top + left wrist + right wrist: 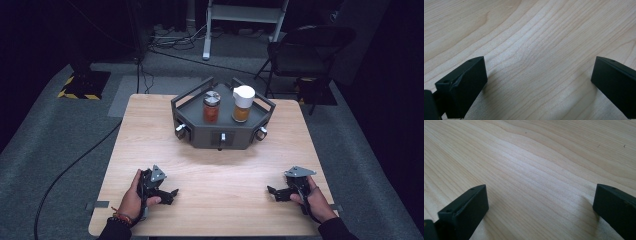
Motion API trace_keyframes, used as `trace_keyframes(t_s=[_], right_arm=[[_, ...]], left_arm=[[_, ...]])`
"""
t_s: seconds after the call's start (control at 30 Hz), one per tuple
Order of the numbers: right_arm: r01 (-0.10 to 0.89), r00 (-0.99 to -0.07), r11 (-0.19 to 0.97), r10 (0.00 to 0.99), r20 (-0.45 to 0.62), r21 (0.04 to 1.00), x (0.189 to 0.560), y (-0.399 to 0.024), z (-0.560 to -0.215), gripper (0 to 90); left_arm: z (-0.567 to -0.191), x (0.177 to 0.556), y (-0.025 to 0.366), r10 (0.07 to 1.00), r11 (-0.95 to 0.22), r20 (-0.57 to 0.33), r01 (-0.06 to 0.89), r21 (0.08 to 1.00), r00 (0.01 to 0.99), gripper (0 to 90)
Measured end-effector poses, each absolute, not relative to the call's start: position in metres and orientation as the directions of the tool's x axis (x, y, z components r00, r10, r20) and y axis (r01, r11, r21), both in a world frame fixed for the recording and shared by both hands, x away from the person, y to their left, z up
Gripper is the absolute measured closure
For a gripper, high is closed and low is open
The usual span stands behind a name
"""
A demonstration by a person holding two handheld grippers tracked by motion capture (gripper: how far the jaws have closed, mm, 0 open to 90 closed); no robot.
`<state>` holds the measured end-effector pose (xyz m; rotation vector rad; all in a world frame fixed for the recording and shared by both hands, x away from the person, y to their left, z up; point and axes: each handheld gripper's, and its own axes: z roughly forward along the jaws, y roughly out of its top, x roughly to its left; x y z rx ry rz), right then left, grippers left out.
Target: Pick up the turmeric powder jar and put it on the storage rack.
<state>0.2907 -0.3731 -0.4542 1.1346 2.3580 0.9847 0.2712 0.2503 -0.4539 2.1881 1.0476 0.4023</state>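
A dark grey tray-like stand (222,135) sits at the far middle of the wooden table (215,170). On it stand two jars with orange contents: one with a metal lid (211,106) on the left, one with a white cap (243,103) on the right. My left gripper (172,195) rests low near the front left of the table, held by a hand, jaws wide apart over bare wood (536,62). My right gripper (272,192) rests near the front right, also open over bare wood (536,177). Both are far from the stand.
A black chair (305,50) and a white frame leg (207,35) stand on the grey floor beyond the table. Cables trail on the floor at the left. The stand has knobs (181,131) on its front faces.
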Motion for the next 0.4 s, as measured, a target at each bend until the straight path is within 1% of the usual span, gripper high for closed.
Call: trace_keyframes(t_s=[0.4], right_arm=[[0.544, -0.622, 0.441, 0.783, -0.009, 0.714, 0.2911, -0.3732, -0.4542, 0.0]], left_arm=[[-0.4539, 0.2717, 0.2506, 0.774, -0.456, -0.010, 0.568, 0.685, 0.633, 0.4]])
